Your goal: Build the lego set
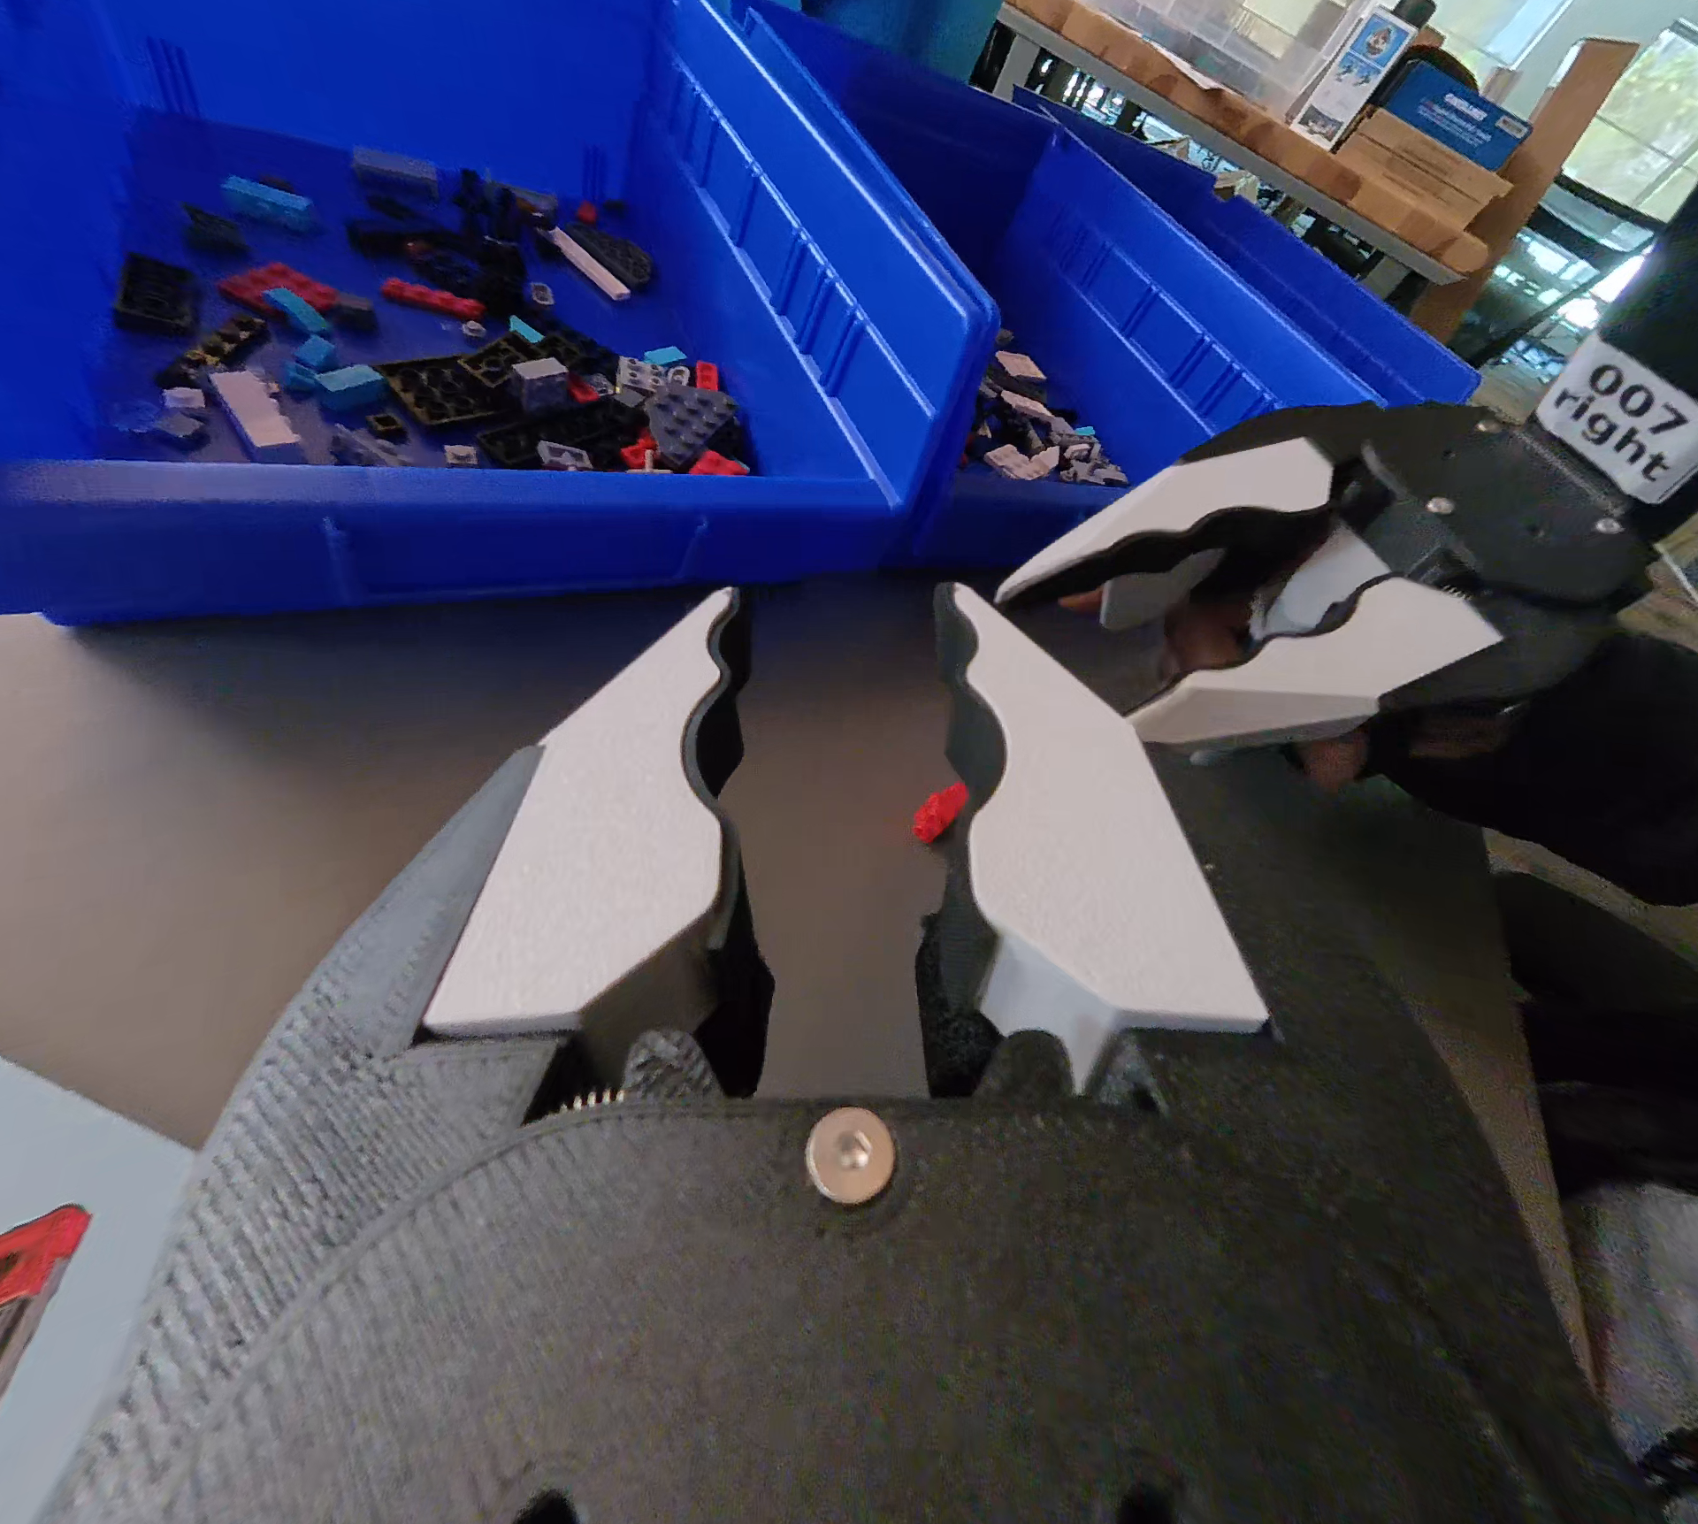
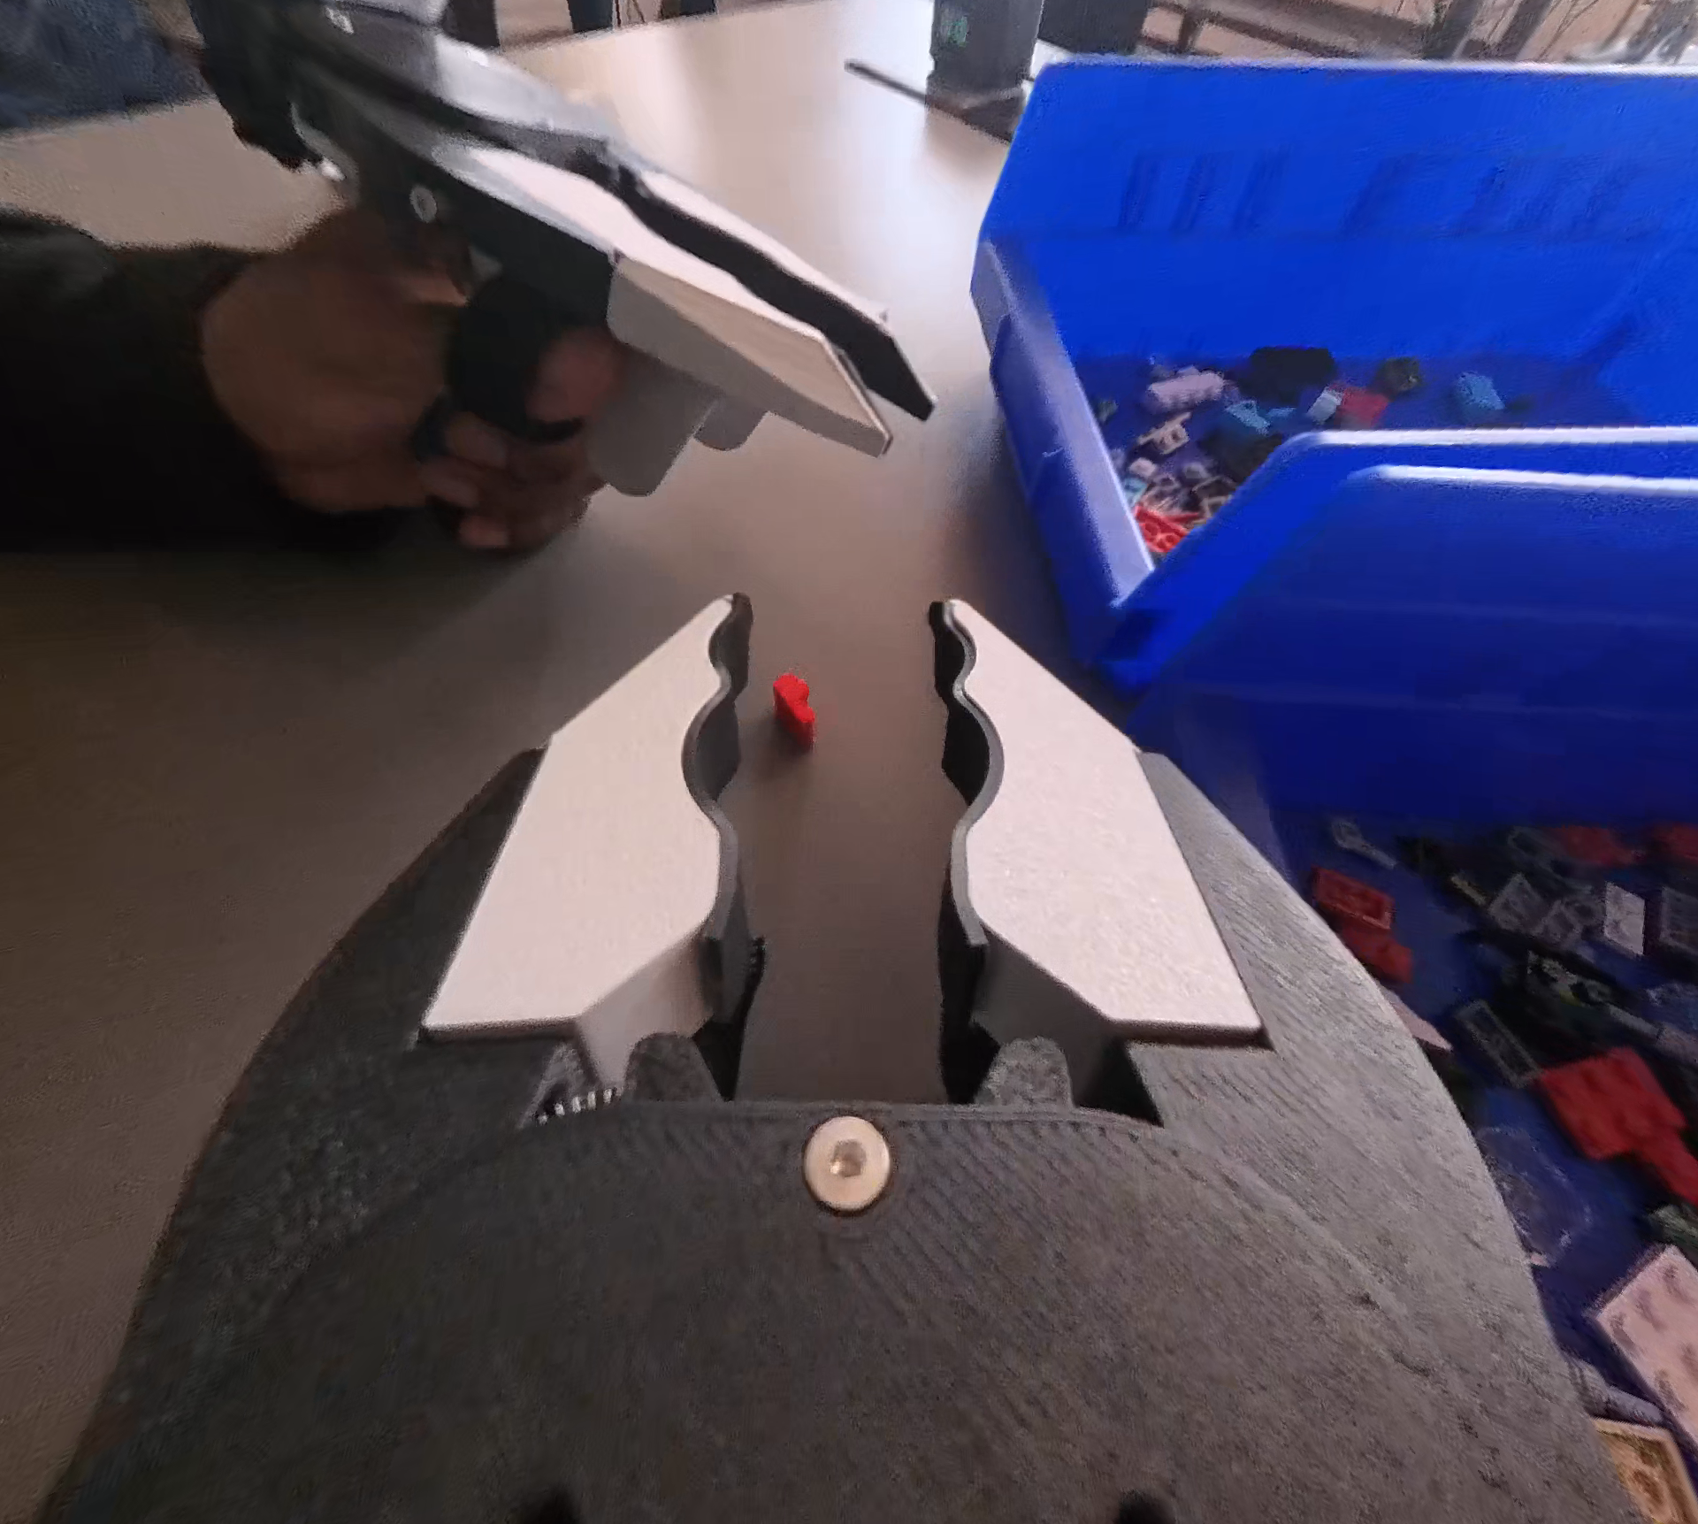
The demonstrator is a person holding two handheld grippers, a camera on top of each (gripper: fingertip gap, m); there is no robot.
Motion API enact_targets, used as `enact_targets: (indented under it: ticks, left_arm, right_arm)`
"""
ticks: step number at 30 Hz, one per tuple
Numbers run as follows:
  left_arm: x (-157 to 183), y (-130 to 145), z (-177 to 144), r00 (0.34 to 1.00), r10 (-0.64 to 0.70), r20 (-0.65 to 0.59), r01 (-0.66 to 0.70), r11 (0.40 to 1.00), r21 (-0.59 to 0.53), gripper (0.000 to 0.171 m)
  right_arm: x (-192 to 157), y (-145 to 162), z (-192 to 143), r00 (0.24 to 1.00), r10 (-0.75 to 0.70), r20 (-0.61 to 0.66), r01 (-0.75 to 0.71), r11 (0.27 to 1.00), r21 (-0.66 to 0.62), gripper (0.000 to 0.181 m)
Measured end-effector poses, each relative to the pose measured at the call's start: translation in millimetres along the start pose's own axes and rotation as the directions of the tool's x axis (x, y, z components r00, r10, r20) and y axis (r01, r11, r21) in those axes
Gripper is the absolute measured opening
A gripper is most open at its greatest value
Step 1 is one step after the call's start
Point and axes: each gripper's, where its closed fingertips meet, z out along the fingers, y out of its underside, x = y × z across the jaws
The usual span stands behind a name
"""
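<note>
Red and tiny, the brick [image 2: 794,709] is lying alone on the dark table [image 2: 276,745], out in front of the blue bins [image 2: 1378,561]. We are holding two grippers, and both are pointing down at it from different sides.

We are looking along the right gripper [image 2: 840,618] and seeing its jaws spread apart with nothing in them. The brick is sitting on the table between its two fingers in that view, closer to the left finger [image 2: 625,818] than to the other one. It is not touching either finger as far as we can tell.

We are looking along the left gripper [image 1: 840,607] too. Its jaws are also spread apart and empty. From this side the brick [image 1: 941,811] is peeking out right beside the right finger [image 1: 1084,855], partly hidden by it.

The brick's long side is running roughly along the right gripper's fingers. We are guessing the right gripper is lined up better for the pick, since the brick is sitting more squarely between its fingers. It may need a small slide to the left first, so the brick is in the middle. The brick is small, so a crooked squeeze could flick it away.
</note>
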Motion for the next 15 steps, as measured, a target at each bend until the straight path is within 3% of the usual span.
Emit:
enact_targets:
  ticks: [8,15]
  left_arm:
    - [-5.6,-2.2,-0.8,0.999,0.005,0.044,-0.006,1.0,0.023,0.041]
    - [-7.1,4.2,5.2,0.993,0.063,0.103,-0.061,0.998,-0.027,0.04]
  right_arm:
    - [-1.6,-12.6,-12.1,0.996,0.047,0.074,-0.055,0.993,0.106,0.044]
    - [-0.8,-32.0,-36.6,0.967,0.121,0.224,-0.181,0.945,0.271,0.037]
